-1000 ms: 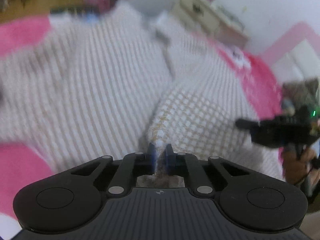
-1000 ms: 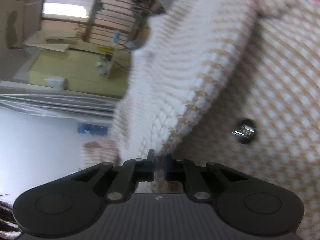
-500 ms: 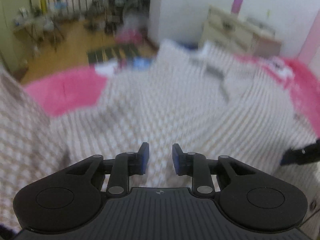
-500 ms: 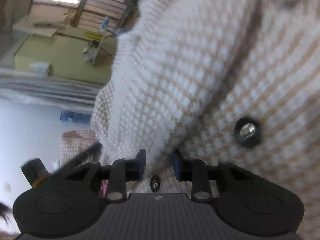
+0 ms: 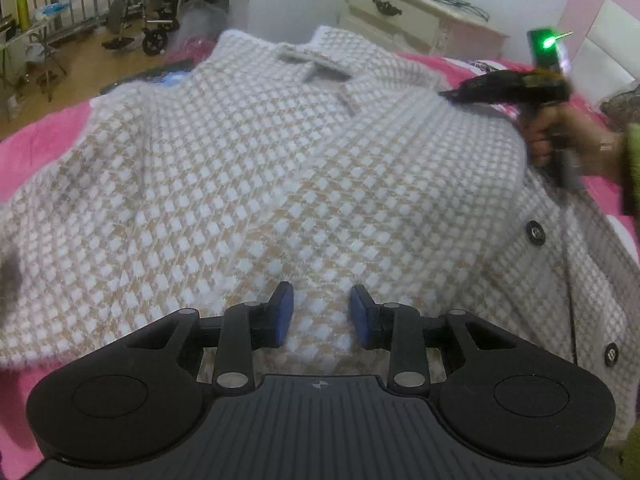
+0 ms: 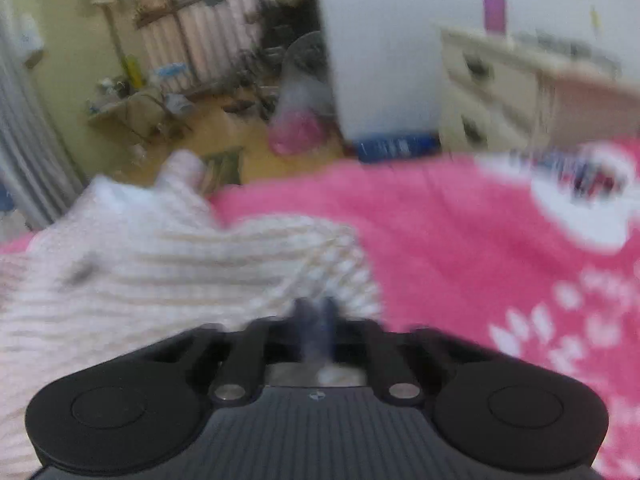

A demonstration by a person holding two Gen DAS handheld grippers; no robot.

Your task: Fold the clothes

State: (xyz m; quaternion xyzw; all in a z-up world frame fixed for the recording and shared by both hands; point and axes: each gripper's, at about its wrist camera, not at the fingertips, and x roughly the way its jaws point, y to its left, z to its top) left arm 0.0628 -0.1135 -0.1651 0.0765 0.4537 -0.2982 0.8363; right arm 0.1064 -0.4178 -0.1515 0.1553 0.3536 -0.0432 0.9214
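Left wrist view: we see the beige-and-white houndstooth knit cardigan [image 5: 280,168] spread over the pink fleece bedspread [image 5: 36,144], collar toward twelve o'clock, its black-buttoned front edge [image 5: 534,234] trailing toward four o'clock. The left gripper [image 5: 322,314] hovers above the lower body of the garment; its jaws have just been opening, and they stand apart with knit showing below the gap, nothing pinched. At two o'clock the right gripper [image 5: 444,94], carried by a hand [image 5: 560,136], hangs over the far shoulder. A cream dresser [image 5: 412,24] stands at one o'clock.

Right wrist view: heavily blurred. The right gripper [image 6: 316,312] has just been closing, and its jaws read clenched. A pale scrap seems to sit between the fingers; we cannot tell whether it is gripped cloth. The cardigan [image 6: 160,272] lies from nine toward seven o'clock, the bedspread [image 6: 480,248] filling three o'clock.

Our judgement on handling: soft, thick, limp, fairly light; it will sag and drag on the fleece. Better to pinch it at the shoulder seam and the hem corner, clear of the buttons.
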